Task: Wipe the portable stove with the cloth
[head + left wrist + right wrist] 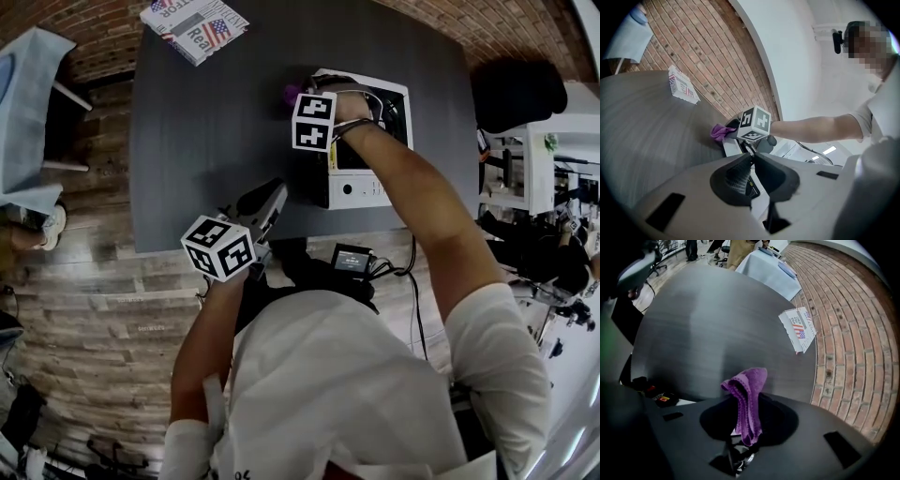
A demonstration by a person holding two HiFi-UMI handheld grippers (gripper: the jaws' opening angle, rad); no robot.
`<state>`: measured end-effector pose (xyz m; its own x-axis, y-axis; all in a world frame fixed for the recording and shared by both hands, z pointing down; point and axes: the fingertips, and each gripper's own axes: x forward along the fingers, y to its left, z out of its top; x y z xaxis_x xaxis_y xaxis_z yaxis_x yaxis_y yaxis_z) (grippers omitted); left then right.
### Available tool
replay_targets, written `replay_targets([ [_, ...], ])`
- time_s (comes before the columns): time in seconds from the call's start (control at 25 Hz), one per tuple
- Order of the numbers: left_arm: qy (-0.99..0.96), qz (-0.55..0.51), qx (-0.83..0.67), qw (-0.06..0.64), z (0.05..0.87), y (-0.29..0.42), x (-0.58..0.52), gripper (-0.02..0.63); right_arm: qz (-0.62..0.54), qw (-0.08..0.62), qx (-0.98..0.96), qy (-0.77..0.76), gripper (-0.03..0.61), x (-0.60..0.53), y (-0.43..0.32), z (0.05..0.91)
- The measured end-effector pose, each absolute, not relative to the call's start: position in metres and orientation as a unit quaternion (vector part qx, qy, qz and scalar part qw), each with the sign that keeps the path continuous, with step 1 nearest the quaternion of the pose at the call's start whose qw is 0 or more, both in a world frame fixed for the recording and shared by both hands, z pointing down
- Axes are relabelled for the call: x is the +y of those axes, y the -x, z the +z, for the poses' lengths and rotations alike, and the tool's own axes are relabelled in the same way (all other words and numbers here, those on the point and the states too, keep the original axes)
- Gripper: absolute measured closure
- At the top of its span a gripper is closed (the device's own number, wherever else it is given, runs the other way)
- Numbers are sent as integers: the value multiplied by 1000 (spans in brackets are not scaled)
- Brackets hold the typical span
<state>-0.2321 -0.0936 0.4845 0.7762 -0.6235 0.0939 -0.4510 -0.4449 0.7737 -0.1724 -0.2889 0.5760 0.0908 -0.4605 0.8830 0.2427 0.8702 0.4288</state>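
The right tongs (747, 409) are clamped on the purple cloth (749, 394). It is pinched between the two jaws in a folded bunch, with its upper end sticking out past the tips. In the head view the cloth (292, 93) sits at the far left corner of the white portable stove (359, 190), over the dark counter (216, 122). Whether it presses on the stove I cannot tell.

The left tongs (751, 159) are drawn narrow, the jaw tips nearly meeting with nothing between them. They are held over the counter's near edge, just left of the stove's near corner and well apart from the cloth. A printed booklet (195, 26) lies at the counter's far edge.
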Motion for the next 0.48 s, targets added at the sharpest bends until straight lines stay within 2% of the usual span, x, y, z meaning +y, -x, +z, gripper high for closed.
replay_targets([
  [0.48, -849, -97, -304, 421, 483, 212, -80, 583, -191, 736, -645, -70, 477, -237, 167, 581],
])
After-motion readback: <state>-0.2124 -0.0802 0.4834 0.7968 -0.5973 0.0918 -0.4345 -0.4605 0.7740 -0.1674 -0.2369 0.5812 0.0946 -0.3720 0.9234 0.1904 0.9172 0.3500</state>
